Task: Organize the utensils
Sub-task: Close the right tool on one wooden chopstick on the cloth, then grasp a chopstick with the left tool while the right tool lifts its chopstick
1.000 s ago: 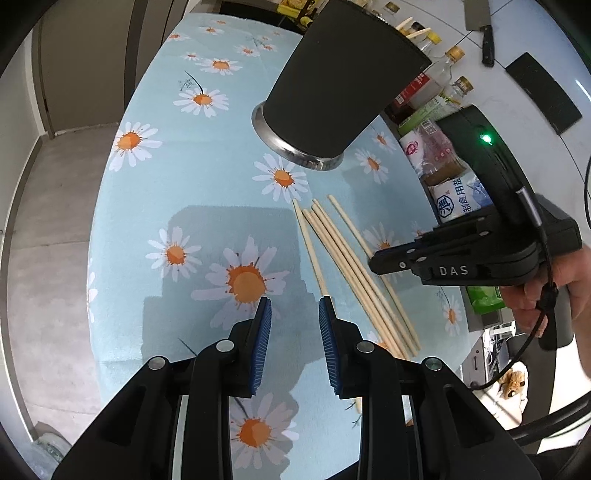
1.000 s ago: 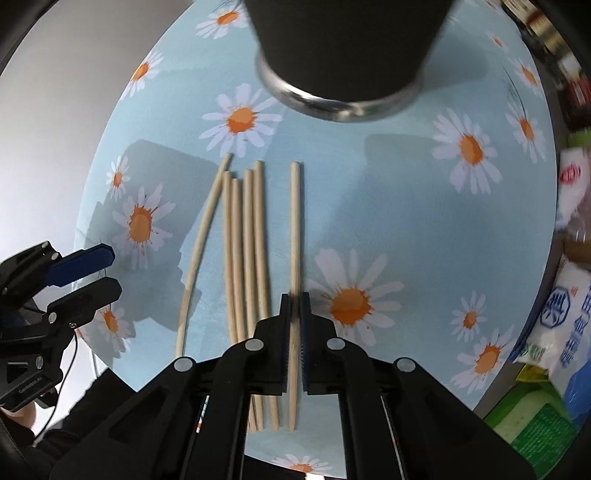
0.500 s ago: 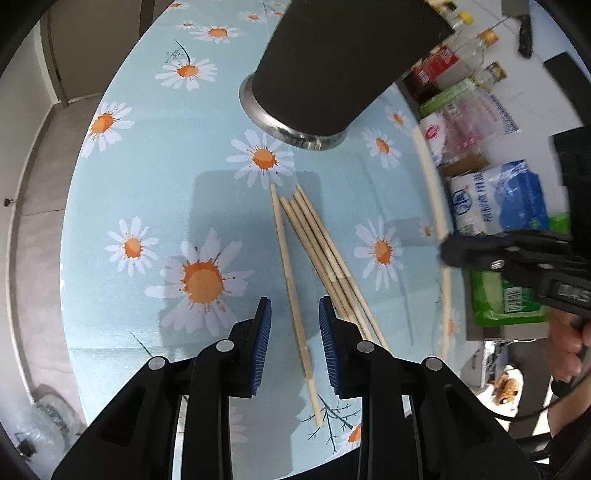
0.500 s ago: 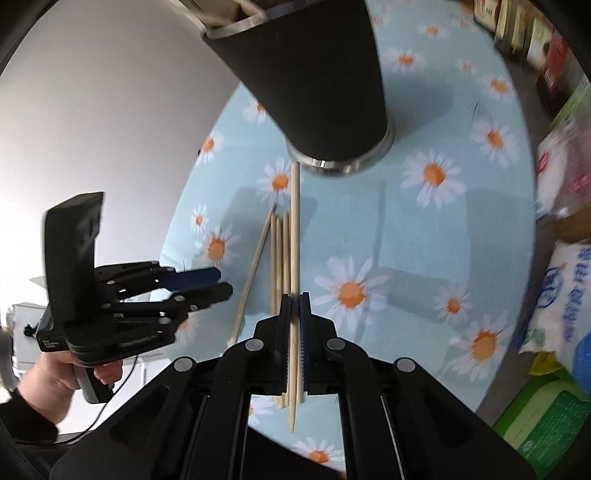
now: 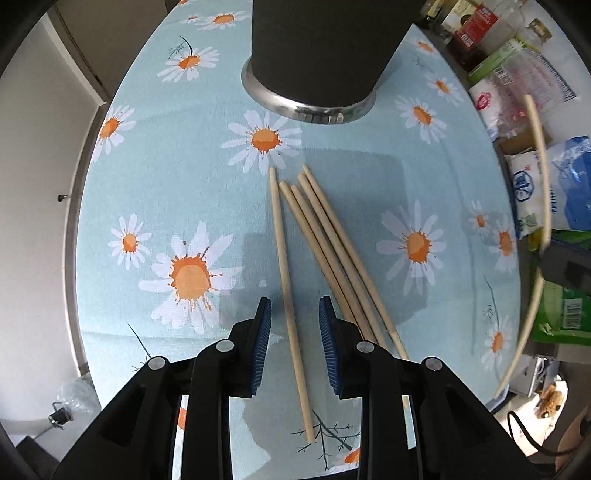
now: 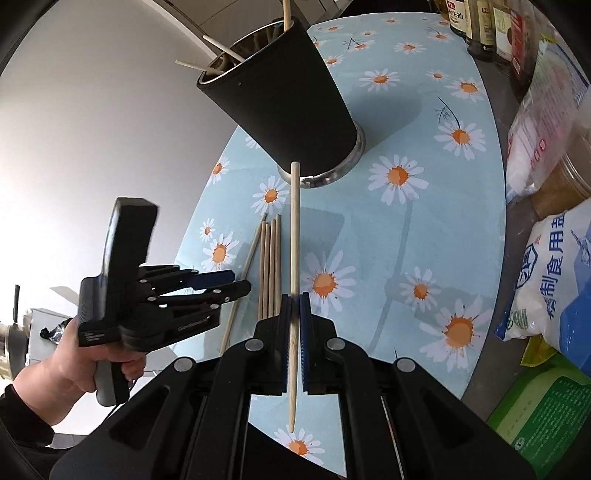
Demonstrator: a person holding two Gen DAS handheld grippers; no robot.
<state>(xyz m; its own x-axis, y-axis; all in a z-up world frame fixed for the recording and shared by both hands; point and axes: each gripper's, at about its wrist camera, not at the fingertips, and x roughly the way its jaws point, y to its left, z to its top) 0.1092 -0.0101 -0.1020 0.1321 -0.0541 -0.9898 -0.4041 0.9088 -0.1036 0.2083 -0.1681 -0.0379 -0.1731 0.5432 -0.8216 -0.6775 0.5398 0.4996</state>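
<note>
Several wooden chopsticks [image 5: 325,240] lie side by side on the daisy tablecloth [image 5: 147,184], in front of a black utensil holder [image 5: 317,55] with a steel base. My left gripper [image 5: 293,332] is open, low over the table, with its jaws on either side of the leftmost chopstick [image 5: 286,280]. My right gripper [image 6: 294,321] is shut on one chopstick [image 6: 294,236] and holds it in the air, pointing at the holder [image 6: 280,99], which has a few chopsticks inside. The left gripper [image 6: 221,282] and the lying chopsticks [image 6: 269,266] also show in the right wrist view.
Food packets and bags [image 6: 546,273] and sauce bottles [image 6: 480,22] crowd the counter to the right of the table. The table's edge [image 5: 79,206] drops to the floor on the left. The held chopstick also shows at the right of the left wrist view [image 5: 543,177].
My right gripper has lifted one chopstick off the table and raised it toward the holder. My left gripper has moved right and down, until the leftmost chopstick lies between its jaws.
</note>
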